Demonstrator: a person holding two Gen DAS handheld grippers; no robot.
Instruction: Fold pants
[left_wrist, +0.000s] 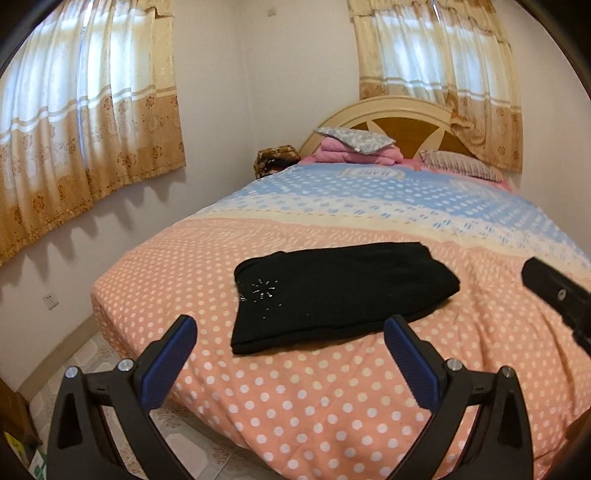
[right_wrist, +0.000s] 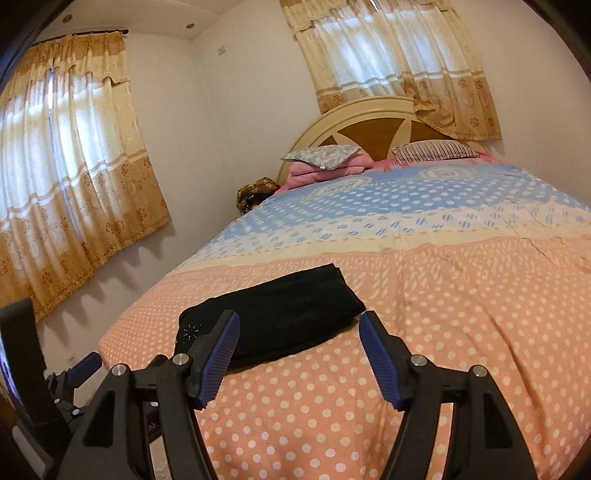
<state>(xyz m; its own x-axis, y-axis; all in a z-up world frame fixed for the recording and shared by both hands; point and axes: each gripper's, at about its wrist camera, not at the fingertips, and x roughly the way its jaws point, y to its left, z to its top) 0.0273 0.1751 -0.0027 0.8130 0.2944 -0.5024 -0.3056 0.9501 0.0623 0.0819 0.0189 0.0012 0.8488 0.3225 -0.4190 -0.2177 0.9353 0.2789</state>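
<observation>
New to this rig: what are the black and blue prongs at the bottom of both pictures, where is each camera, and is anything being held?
Those prongs are two-finger grippers, one held in each of a person's hands, with a fisheye camera on each looking forward along its fingers. One picture comes from the left gripper, the other from the right gripper. Both stand open with nothing between their blue pads, so nothing is held. On the polka-dot bedspread lie the black pants, already folded into a compact rectangle. At the headboard are pillows and pink bedding.
</observation>
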